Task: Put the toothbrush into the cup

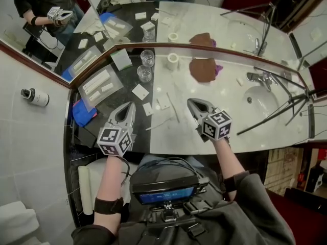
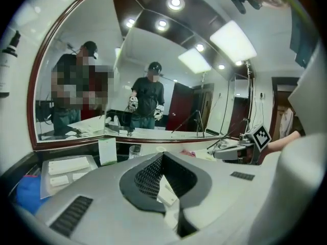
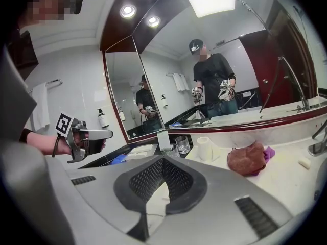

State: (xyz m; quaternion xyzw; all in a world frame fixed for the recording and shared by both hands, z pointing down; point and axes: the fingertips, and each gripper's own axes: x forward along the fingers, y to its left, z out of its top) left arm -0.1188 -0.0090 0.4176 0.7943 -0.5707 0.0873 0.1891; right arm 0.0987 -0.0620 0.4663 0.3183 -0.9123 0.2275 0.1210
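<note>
Two clear glass cups point(image 1: 144, 73) point(image 1: 147, 57) stand near the back of the counter, where black stone meets white. A thin white stick, likely the toothbrush point(image 1: 174, 111), lies flat on the white counter between my grippers; a second thin white stick point(image 1: 158, 123) lies just left of it. My left gripper point(image 1: 131, 106) hovers over the black part, shut and empty. My right gripper point(image 1: 190, 103) hovers over the white part, also shut and empty. In the left gripper view the jaws point(image 2: 162, 155) meet. In the right gripper view the jaws point(image 3: 163, 158) meet too, with the glasses point(image 3: 182, 143) beyond.
A white roll point(image 1: 172, 60) and a brown cloth point(image 1: 203, 69) sit by the mirror. The sink point(image 1: 260, 102) with its tap point(image 1: 258, 77) is at the right. Clear packets point(image 1: 98, 84), small white sachets point(image 1: 140, 91) and a blue item point(image 1: 83, 112) lie on the black part. Tripod legs point(image 1: 276, 111) cross the sink.
</note>
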